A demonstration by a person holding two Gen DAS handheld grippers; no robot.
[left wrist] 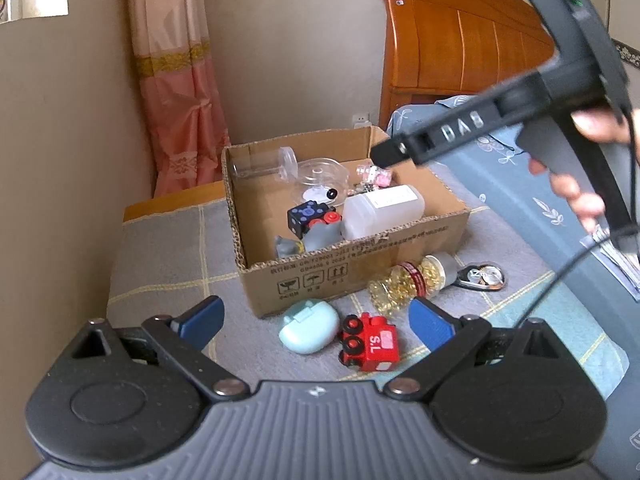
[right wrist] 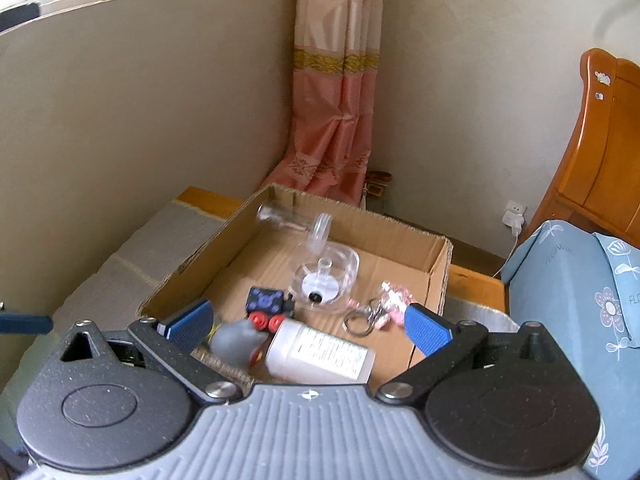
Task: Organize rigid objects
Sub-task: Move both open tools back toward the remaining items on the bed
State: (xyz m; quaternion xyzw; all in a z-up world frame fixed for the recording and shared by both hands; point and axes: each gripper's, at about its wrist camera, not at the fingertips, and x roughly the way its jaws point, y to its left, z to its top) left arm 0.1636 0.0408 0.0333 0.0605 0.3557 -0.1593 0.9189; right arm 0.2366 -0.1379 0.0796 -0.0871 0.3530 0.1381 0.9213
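— Looking into the cardboard box [left wrist: 360, 276], what lies in it?

— A white plastic bottle [left wrist: 382, 210] on its side near the front wall, a dark blue toy train car [left wrist: 310, 218] with red wheels beside it, and a grey toy [left wrist: 320, 236] touching both. Further back sit a clear glass lid [left wrist: 320, 178], a clear tube [left wrist: 260, 168] along the far wall, and a small pink trinket on a key ring [right wrist: 374, 314].

— And outside the box?

— On the checked cloth just in front of it: a mint-green case [left wrist: 308, 330], a red toy train [left wrist: 370, 342] tipped on its side right next to the case, a jar of yellow capsules [left wrist: 412, 282] lying down, and a flat shiny tag [left wrist: 482, 278] near the jar's cap.

— How do the grippers stand?

— The left gripper [left wrist: 316, 320] has its blue pads spread wide with nothing between them, low over the case and the red train. The right gripper [right wrist: 308, 320] is spread just as wide and empty, above the box's near side over the bottle; a hand [left wrist: 576, 176] holds its handle.

— What surrounds it all?

— A pink curtain [right wrist: 336, 92] in the corner, a wooden headboard [left wrist: 460, 40], blue floral bedding [right wrist: 576, 300].
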